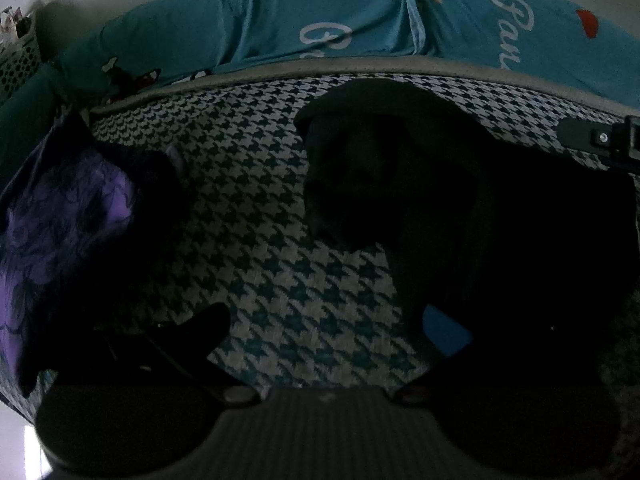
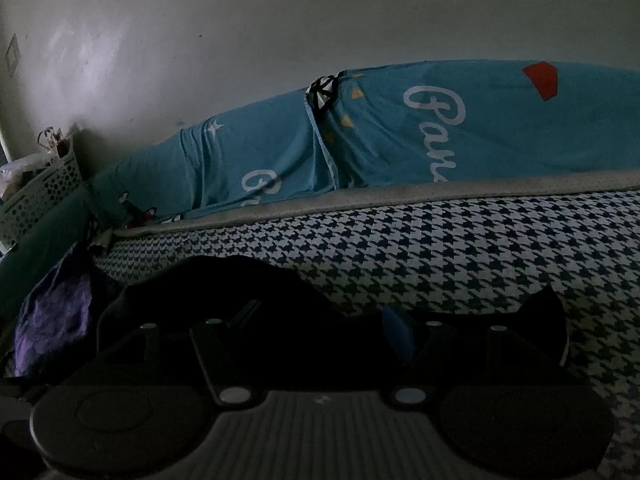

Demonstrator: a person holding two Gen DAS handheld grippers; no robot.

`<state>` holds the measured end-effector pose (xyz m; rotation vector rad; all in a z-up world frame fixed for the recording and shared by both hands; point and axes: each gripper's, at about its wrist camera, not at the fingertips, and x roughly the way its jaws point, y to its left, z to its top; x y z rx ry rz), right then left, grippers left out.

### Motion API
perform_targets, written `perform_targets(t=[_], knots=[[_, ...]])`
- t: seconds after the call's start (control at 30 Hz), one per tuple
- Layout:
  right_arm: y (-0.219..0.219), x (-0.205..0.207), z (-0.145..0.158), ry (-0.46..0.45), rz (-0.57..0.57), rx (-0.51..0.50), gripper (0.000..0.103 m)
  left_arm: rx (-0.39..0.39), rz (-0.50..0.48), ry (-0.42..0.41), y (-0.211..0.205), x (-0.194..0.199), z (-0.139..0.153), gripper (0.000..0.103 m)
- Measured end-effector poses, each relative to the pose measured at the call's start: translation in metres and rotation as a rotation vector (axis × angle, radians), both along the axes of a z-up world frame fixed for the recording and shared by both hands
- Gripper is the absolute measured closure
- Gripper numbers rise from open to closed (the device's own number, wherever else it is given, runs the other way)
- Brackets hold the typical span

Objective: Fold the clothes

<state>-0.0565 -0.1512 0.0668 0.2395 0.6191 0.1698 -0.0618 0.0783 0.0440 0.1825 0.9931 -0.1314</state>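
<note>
A black garment (image 1: pixel 380 168) lies bunched on the houndstooth mattress (image 1: pixel 240 208), very dark and hard to read. My left gripper (image 1: pixel 324 320) hovers open above the mattress, bare pattern showing between its fingers. Its blue-padded right finger (image 1: pixel 446 334) lies at the garment's near edge. In the right wrist view the same black garment (image 2: pixel 224 276) is heaped just ahead of and under my right gripper (image 2: pixel 320 316). That gripper's jaws stand apart with dark cloth between them, and no pad visibly presses on it. One right gripper finger (image 1: pixel 580 136) shows at the garment's far right.
A crumpled purple garment (image 1: pixel 80 208) (image 2: pixel 56 308) lies at the left. Teal printed bedding (image 1: pixel 280 20) (image 2: pixel 480 140) runs along the back against a pale wall (image 2: pixel 280 20). A perforated basket (image 2: pixel 40 196) stands at the far left. Bare mattress (image 2: pixel 480 248) extends to the right.
</note>
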Motion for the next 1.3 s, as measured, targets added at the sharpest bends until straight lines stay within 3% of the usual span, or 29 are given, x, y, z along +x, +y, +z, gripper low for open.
perform_targets(t=[0.37, 1.03, 1.3], knots=[[-0.009, -0.004, 0.005, -0.017, -0.016, 0.0, 0.038, -0.036, 0.003, -0.029, -0.005, -0.002, 0.008, 0.0], [-0.044, -0.016, 0.009, -0.02, -0.085, 0.017, 0.038, -0.031, -0.043, -0.101, -0.03, -0.009, 0.014, 0.0], [-0.066, -0.022, 0.011, -0.031, -0.139, 0.016, 0.037, -0.078, -0.015, -0.148, -0.03, 0.002, 0.02, 0.0]])
